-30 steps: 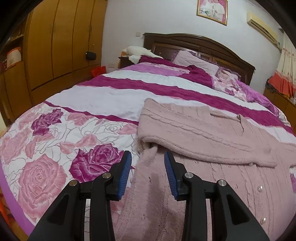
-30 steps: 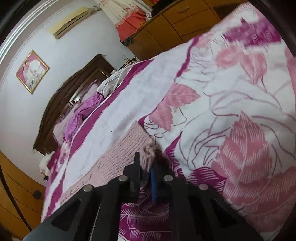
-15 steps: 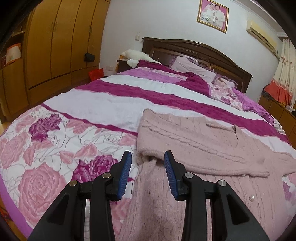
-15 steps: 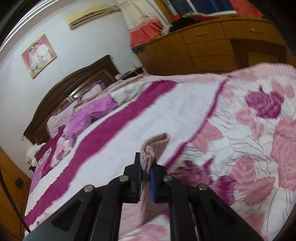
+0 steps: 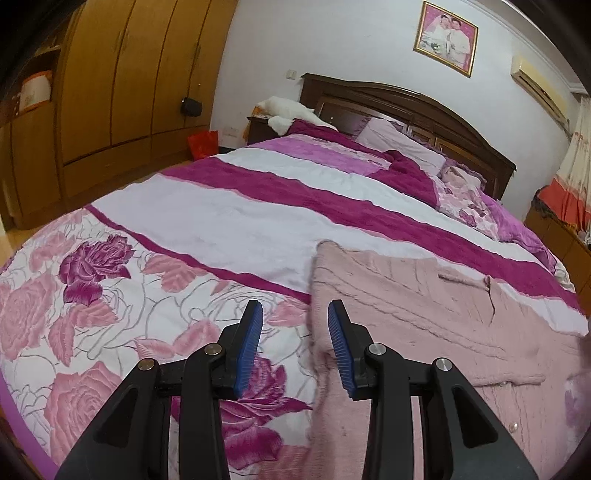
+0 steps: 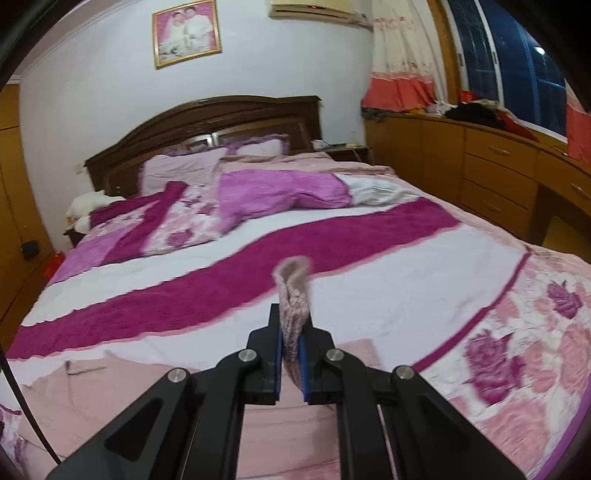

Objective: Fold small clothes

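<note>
Here the pink knit cardigan (image 5: 424, 306) lies spread on the bed, on the floral and striped quilt (image 5: 221, 221), with one sleeve folded across its body and a row of small buttons visible near the lower right of the left wrist view. Its left edge runs down just beside the right finger of the left tool (image 5: 295, 347). That tool's blue-padded fingers stand apart with nothing between them; quilt and the cardigan's edge show through the gap. In the right wrist view, the right tool (image 6: 291, 350) is clamped on a cuff (image 6: 293, 291) of the same pink knit, which sticks up past the fingertips, slightly curled and motion-blurred, raised clear of the quilt. The rest of the cardigan (image 6: 110, 398) lies flat below and to the left of this tool. Beyond, pillows (image 6: 177, 170) and a bunched purple blanket (image 6: 280, 192) sit at the dark wooden headboard (image 6: 207, 114). A framed photo (image 6: 186, 33) hangs on the wall above, an air conditioner (image 6: 314, 9) beside it. Wooden wardrobes (image 5: 122, 81) stand along the bed's one side, a wooden drawer unit (image 6: 480, 162) under the window on the other.
</note>
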### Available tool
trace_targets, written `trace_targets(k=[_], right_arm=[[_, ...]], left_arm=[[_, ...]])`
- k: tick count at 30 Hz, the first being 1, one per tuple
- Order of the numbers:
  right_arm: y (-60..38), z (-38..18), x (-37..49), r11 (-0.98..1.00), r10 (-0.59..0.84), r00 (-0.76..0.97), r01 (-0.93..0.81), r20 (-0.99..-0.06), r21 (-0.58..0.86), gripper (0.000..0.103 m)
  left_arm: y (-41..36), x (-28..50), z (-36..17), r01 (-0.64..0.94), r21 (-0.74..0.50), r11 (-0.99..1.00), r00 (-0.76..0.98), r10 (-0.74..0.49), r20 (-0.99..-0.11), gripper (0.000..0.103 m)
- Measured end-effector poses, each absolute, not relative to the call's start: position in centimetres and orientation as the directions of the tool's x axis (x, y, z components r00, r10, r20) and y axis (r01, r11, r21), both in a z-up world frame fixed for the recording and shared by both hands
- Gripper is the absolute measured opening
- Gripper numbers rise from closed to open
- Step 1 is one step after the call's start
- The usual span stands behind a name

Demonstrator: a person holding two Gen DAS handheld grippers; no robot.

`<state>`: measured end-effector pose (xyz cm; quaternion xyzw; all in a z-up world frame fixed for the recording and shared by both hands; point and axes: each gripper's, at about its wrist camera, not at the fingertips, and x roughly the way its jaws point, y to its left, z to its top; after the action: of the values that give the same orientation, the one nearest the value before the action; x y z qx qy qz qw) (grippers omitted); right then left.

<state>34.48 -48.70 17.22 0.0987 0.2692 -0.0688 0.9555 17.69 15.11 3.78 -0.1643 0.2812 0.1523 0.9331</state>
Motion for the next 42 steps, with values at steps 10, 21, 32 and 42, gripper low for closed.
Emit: trace_targets(k=[10, 21, 32, 42], right_arm=[[-34.4, 13.9, 35.8, 0.993, 0.041, 0.822, 0.030, -0.568, 0.116, 0.007], [-18.9, 10.8, 35.7, 0.980, 0.078, 0.798, -0.173, -0.597, -0.103, 0.007], [-4.7, 5.4, 33.8, 0.947, 0.120, 0.797, -0.271, -0.592, -0.171, 0.007], [-4.2, 8.8, 29.1, 0.934, 0.174, 0.855, -0.300, -0.489, -0.192, 0.007]], left_arm=[[17.6, 18.1, 3.7, -0.376, -0.153, 0.914, 0.773, 0.217, -0.596, 0.013], [21.4, 17.6, 3.3, -0.445, -0.135, 0.885, 0.735, 0.275, -0.619, 0.013], [21.2, 19.9, 2.7, -0.407, -0.119, 0.906, 0.728, 0.243, -0.641, 0.017], [20.9, 20.2, 3.1, -0.401, -0.133, 0.907, 0.735, 0.231, -0.637, 0.017]])
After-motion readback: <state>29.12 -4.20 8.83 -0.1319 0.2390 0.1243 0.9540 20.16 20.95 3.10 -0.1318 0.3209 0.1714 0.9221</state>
